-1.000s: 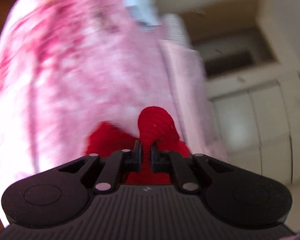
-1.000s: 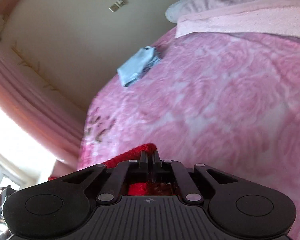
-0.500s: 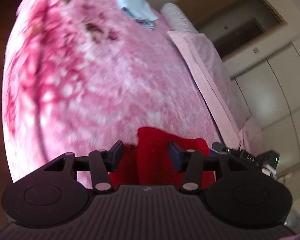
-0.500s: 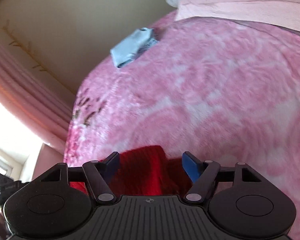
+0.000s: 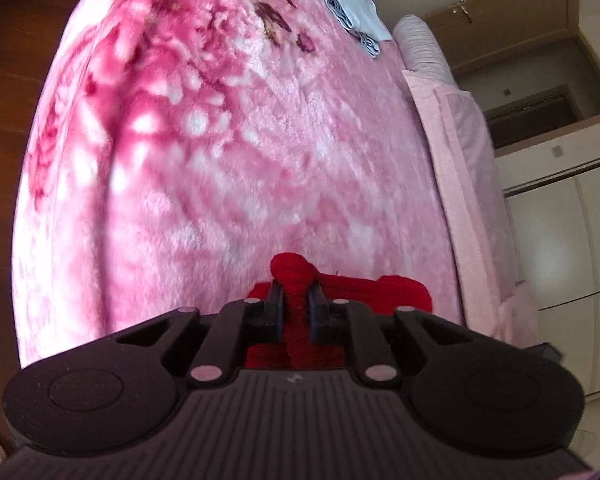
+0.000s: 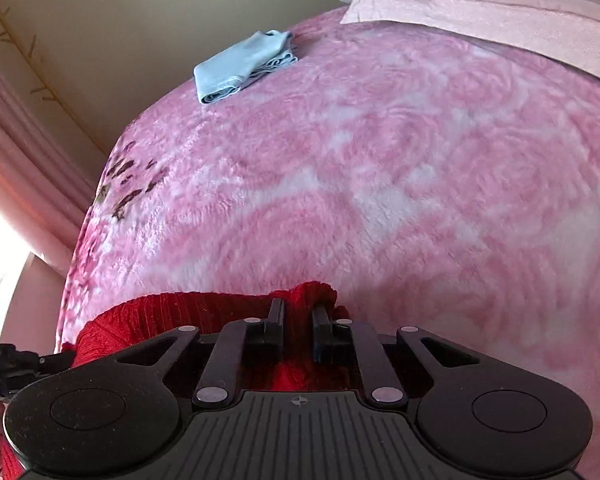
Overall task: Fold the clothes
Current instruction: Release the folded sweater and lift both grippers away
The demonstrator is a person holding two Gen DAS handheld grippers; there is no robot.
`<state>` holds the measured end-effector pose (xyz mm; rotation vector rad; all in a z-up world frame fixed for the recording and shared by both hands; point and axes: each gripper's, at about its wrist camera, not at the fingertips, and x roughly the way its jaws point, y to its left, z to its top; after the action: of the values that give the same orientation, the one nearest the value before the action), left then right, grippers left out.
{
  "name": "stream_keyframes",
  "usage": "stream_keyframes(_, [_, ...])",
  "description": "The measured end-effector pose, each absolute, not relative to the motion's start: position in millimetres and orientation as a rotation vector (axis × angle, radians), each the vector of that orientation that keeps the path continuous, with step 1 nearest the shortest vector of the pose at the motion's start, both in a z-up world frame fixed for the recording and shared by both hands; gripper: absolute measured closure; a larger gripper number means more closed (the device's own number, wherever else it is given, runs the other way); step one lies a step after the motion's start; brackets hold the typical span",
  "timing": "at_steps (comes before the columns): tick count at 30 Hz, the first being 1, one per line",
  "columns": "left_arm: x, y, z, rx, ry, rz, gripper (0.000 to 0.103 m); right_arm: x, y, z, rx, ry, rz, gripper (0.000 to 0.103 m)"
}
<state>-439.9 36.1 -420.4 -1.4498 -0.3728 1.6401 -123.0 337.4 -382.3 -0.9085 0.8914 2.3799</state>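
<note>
Lying at the near edge of the pink blanket (image 5: 236,152), the red knit garment (image 6: 172,316) is pinched by left gripper (image 5: 293,306) and right gripper (image 6: 298,322), jaws just closed; apparently both bunched folds should be lifted evenly.

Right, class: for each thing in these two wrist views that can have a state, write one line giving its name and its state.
Left gripper: jaws just closed, pinching a ridge of the red garment.
Right gripper: jaws just closed on a bunched fold of the same garment.
Red garment: bunched, lying on the blanket, gripped at two spots.
Light blue garment: folded, lying untouched at the far edge.
Pink blanket: spread flat.
</note>
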Motion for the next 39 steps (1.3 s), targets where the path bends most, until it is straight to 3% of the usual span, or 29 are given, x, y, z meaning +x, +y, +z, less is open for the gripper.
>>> stream_keyframes(1, [-437.9,39.0,-414.8,-1.441,-0.337,1.655,0.087,-121.5,339.7,-378.5,-0.914,0.915,2.367,0.087])
stream_keyframes(3, [-433.5,42.6,-401.0,-1.421,-0.263,1.682,0.082,-113.2,338.7,-365.3,-0.907,0.9,2.348,0.041])
stream_keyframes(5, [-428.0,39.7,-386.0,-1.398,-0.199,1.737,0.076,-100.8,333.5,-348.0,-0.885,0.838,2.334,0.033])
stream_keyframes(6, [-425.0,37.7,-378.7,-1.386,-0.165,1.77,0.07,-94.2,330.4,-339.3,-0.873,0.807,2.326,0.033])
stream_keyframes(11, [-395.2,2.0,-339.1,-1.367,-0.192,1.871,0.074,-36.4,291.0,-296.2,-0.772,0.717,2.241,0.033])
stream_keyframes(13, [-371.4,-8.6,-325.2,-1.332,-0.182,1.835,0.092,-16.2,267.6,-287.2,-0.738,0.749,2.208,0.033])
stream_keyframes(16, [-322.9,-5.8,-312.4,-1.24,-0.073,1.745,0.101,-3.6,224.7,-283.2,-0.736,0.755,2.198,0.036])
stream_keyframes(17, [-308.1,-1.6,-311.7,-1.213,-0.044,1.718,0.102,-2.1,209.5,-282.9,-0.74,0.75,2.205,0.048])
stream_keyframes(19, [-283.5,9.9,-315.0,-1.171,0.016,1.691,0.103,-12.7,184.1,-290.2,-0.772,0.705,2.247,0.059])
stream_keyframes(23, [-252.9,36.4,-344.4,-1.127,0.255,1.723,0.103,-43.5,167.1,-325.4,-0.888,0.618,2.27,0.062])
stream_keyframes(28, [-257.5,38.9,-357.8,-1.14,0.217,1.781,0.1,-73.5,171.9,-345.6,-0.955,0.447,2.349,0.062])
stream_keyframes(33, [-247.9,31.1,-343.7,-1.113,0.216,1.842,0.101,-71.5,180.1,-340.7,-0.988,0.494,2.355,0.062])
stream_keyframes(39, [-245.9,-4.0,-318.6,-1.098,0.181,1.916,0.103,-37.1,158.2,-305.6,-0.84,0.571,2.35,0.062])
